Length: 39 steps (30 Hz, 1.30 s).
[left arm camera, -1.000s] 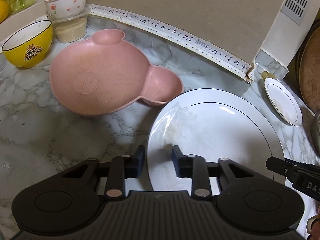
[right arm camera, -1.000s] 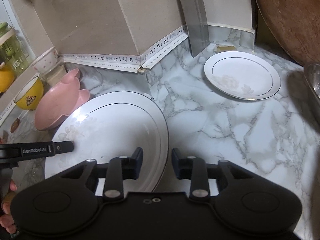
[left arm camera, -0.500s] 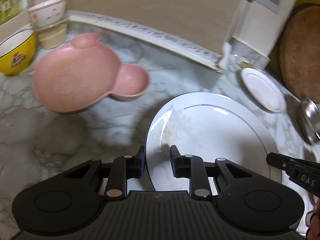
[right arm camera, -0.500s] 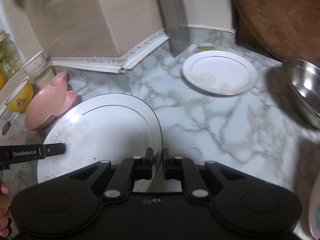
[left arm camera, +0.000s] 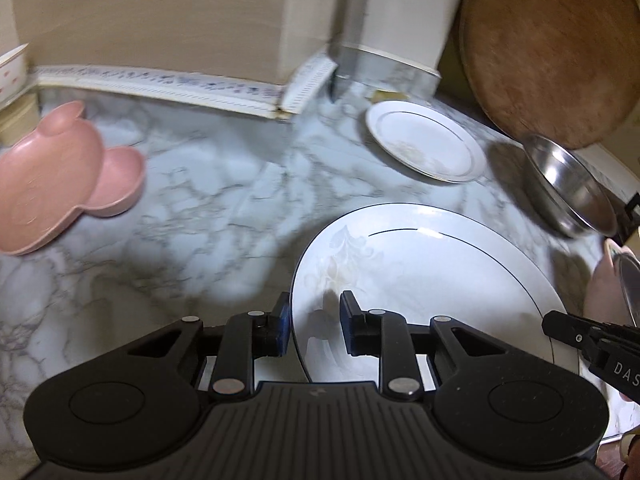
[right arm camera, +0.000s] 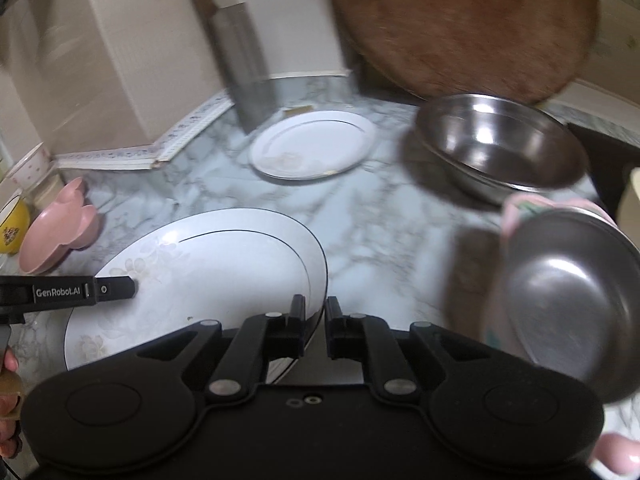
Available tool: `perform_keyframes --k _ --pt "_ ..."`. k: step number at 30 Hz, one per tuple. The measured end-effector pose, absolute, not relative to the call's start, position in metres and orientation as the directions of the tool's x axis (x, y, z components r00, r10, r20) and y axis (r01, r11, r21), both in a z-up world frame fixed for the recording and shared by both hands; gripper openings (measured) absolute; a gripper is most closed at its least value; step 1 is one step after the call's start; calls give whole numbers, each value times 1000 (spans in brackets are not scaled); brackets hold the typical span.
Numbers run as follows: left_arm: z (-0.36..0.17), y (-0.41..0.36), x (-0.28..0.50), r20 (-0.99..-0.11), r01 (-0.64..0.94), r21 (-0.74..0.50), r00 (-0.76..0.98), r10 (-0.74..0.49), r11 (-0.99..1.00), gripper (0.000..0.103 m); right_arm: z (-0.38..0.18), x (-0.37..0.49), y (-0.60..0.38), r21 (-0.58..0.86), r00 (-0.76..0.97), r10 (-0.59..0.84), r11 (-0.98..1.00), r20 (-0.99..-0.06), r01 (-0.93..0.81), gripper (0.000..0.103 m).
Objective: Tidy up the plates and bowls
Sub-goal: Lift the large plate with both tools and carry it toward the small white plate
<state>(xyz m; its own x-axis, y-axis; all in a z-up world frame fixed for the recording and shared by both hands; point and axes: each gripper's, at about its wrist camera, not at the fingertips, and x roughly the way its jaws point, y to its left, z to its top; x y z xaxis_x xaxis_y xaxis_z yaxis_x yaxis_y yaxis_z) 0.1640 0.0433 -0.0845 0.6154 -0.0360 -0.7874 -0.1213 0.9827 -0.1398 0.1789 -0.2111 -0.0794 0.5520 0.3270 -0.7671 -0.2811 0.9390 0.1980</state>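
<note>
A large white plate (left arm camera: 420,272) with a thin dark ring is held between my two grippers over the marble counter. My left gripper (left arm camera: 314,320) is shut on its left rim, one finger under the edge and one on top. At the opposite rim my right gripper (right arm camera: 315,320) is shut on the same large plate (right arm camera: 208,264). Each wrist view shows the other gripper's tip at the plate's far side. A smaller white plate (right arm camera: 312,144) lies flat further back. The pink bear-shaped plate (left arm camera: 60,176) sits at the left.
Two nested steel bowls (right arm camera: 500,144) stand at the back right under a round wooden board (left arm camera: 548,48) that leans on the wall. Another steel bowl (right arm camera: 568,304) sits close on the right. A yellow bowl (right arm camera: 12,224) is at the far left. A cleaver blade (right arm camera: 244,68) stands behind the small plate.
Both grippers have carried the large plate to the right. The right jaws closed onto its rim. The pink plate slid off to the left of view, and the steel bowls came into view.
</note>
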Motion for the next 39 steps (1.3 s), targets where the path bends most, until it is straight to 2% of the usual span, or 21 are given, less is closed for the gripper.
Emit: perform_keyframes --k 20,32,35,37,39 --pt "-89 17 169 -769 -72 -48 639 8 996 24 -89 175 -231 166 578 265 962 -772 -219 12" --pt "-75 25 160 -748 -91 -66 664 11 994 25 -72 158 -237 101 641 226 969 -734 -226 13" --pt "-69 25 157 -741 -84 -77 671 -1 994 35 -66 155 -239 99 656 234 967 -718 -237 13" --pt "-65 24 154 -729 -77 -78 684 -4 994 56 -62 153 -239 102 664 246 963 -706 -248 13" --pt "-59 23 151 -713 -67 -81 701 -11 995 62 -58 152 -237 100 673 252 961 -695 -257 13"
